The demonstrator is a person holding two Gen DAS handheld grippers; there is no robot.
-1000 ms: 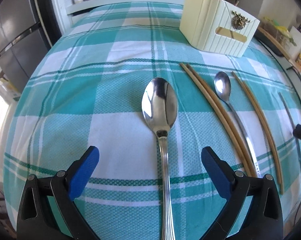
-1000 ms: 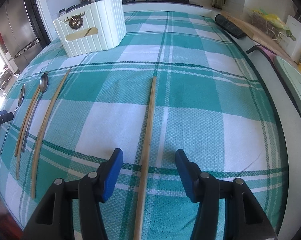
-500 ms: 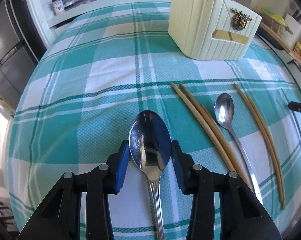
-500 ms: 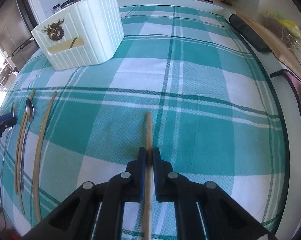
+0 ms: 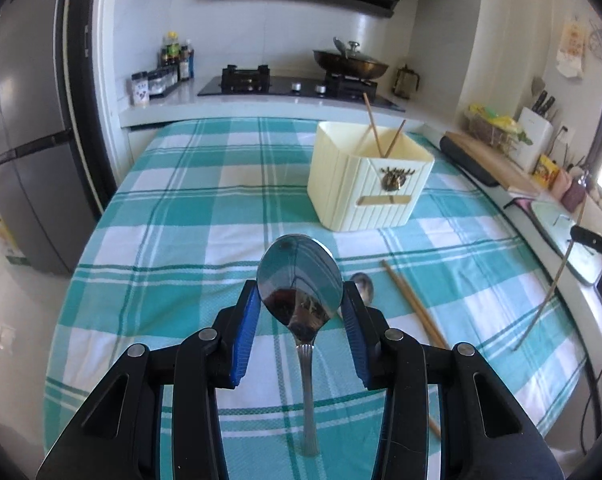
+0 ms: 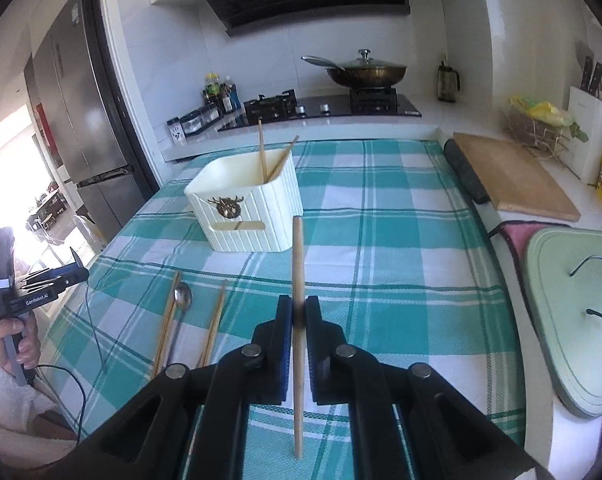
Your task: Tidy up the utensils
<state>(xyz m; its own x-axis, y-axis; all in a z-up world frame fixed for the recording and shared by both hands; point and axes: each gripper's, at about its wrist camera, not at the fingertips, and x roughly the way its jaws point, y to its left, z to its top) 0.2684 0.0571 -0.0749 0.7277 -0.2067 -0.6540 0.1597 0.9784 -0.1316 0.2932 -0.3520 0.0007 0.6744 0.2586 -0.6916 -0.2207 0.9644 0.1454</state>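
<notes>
- Aloft above the teal-and-white checked tablecloth (image 5: 205, 216), the left gripper (image 5: 299, 304) had its blue-padded jaws closed against the sides of the bowl of a large polished steel spoon (image 5: 299, 280), whose handle hung down between the black arms.
- Likewise raised, the right gripper (image 6: 298, 320) was clamped on a single pale wooden chopstick (image 6: 297, 264), pinched partway along its length so that one end stood up past the fingertips and the other pointed down toward the cloth.
- Beyond both tools stood a cream ribbed plastic utensil holder (image 5: 365, 184) with a bronze deer-head ornament on its front; two wooden chopsticks (image 5: 375, 130) leaned inside it, their tips above the rim.
- On the cloth in the right wrist view lay a small steel spoon (image 6: 182, 300), with a pair of wooden chopsticks (image 6: 167, 316) just to its left and another chopstick (image 6: 215, 320) to its right, all well short of the holder.
- At the far end of the room, a lidded dark wok (image 6: 365, 72) sat on the black gas hob.
- To the right of the table, a wooden cutting board (image 6: 513, 176) rested on the counter.
</notes>
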